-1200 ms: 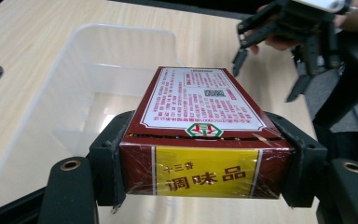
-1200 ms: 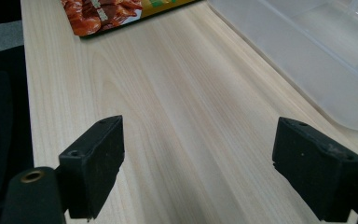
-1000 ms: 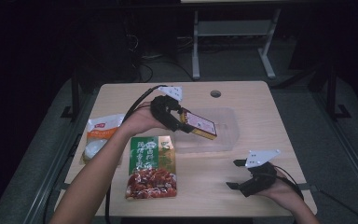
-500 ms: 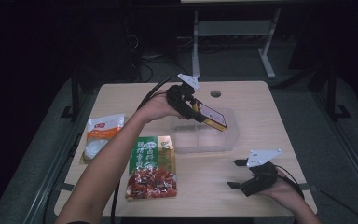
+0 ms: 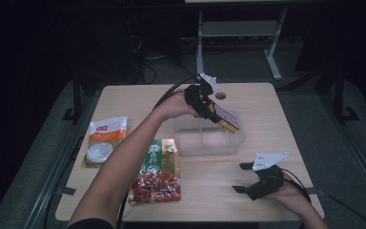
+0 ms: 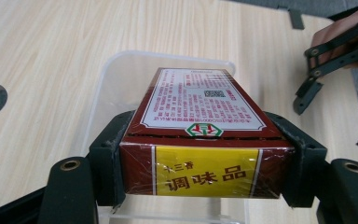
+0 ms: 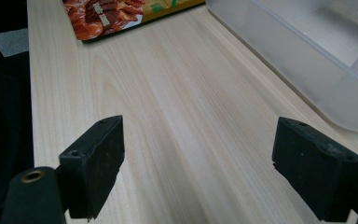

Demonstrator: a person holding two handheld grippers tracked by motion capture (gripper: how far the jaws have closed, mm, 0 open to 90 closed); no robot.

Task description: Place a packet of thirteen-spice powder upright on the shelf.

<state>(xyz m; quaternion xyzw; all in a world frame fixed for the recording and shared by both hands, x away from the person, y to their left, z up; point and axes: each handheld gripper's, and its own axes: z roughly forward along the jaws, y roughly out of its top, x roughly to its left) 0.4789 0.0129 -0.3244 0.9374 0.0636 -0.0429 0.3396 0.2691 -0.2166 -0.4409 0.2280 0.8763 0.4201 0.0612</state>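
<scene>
Holding box (image 6: 205, 135) in left jaws (image 5: 205, 102) over tub (image 5: 205, 143) | right jaws (image 5: 252, 179) wide, empty, on worktop (image 5: 267, 114) | left: lower, release; packets (image 5: 157, 171) unpacked

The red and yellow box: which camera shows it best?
The left gripper view: the box sits close up between the jaws, label readable. The high view shows it small and tilted above the clear tub. The right gripper view looks at tabletop instead.

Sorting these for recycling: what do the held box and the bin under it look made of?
The box looks like printed cardboard under glossy film: sharp folded edges, shiny wrinkles. The bin seems frosted translucent plastic; the tabletop shows faintly through its walls.
</scene>
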